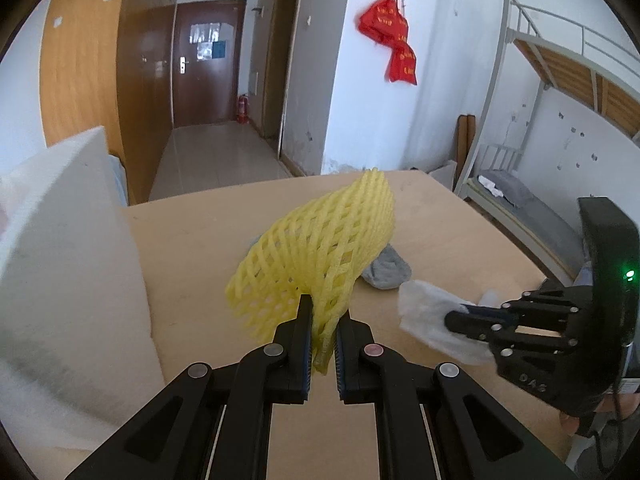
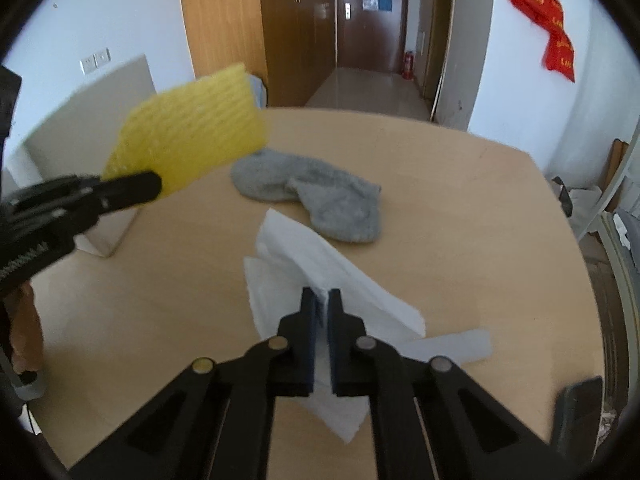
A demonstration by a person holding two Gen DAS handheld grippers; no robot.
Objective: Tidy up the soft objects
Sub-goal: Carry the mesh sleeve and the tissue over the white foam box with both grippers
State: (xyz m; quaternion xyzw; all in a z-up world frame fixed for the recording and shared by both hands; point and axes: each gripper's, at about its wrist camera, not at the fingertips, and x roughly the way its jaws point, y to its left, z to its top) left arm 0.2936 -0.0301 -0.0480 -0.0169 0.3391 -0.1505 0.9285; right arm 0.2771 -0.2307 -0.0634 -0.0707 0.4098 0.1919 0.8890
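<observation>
Yellow foam net [image 1: 320, 256] pinched in my left gripper [image 1: 324, 316] — my right gripper [image 2: 322, 300] clamps white tissue [image 2: 320, 264] near the grey sock [image 2: 320, 196].

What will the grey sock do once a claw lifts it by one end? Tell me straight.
The grey sock lies crumpled flat on the table, so it will probably droop limp. Its knit looks fuzzy, so the pads should grip it without slipping. It seems light and unlikely to roll.
</observation>
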